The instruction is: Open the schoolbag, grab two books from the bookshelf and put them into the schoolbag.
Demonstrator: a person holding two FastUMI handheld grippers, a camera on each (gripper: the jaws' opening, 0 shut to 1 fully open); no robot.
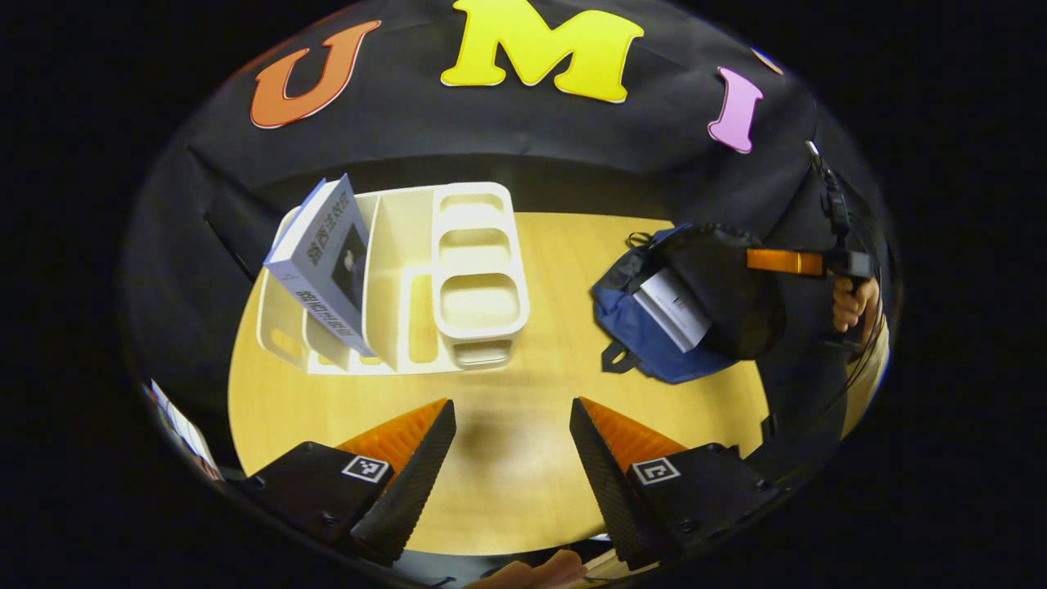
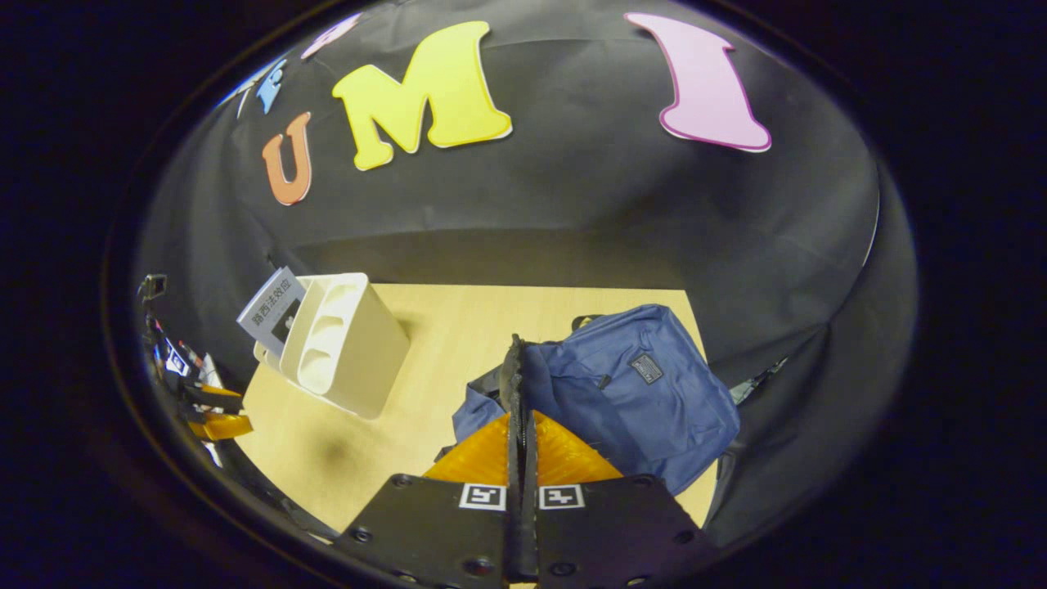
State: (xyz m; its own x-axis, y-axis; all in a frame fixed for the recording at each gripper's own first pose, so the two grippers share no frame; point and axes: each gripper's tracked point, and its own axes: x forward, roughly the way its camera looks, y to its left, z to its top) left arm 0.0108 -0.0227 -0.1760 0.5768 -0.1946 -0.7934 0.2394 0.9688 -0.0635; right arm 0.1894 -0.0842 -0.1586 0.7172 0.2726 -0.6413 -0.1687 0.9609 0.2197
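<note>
Pale wood tabletop under my left gripper, fingers spread wide, nothing between them. In the left gripper view a cream plastic bookshelf with slotted dividers stands toward the tabletop's far left corner; a grey-white paperback book leans tilted in its left compartments. By the right edge lies the navy blue fabric schoolbag, its black-lined flap raised, a white book lying in the mouth. My right gripper reaches in at the flap, my hand on its handle; whether it touches I cannot tell there.

Right gripper view: my fingers closed narrow on the schoolbag's black flap edge, standing upright between them. The bag's body sits near the right edge, the bookshelf well apart at far left with the paperback leaning behind it.
</note>
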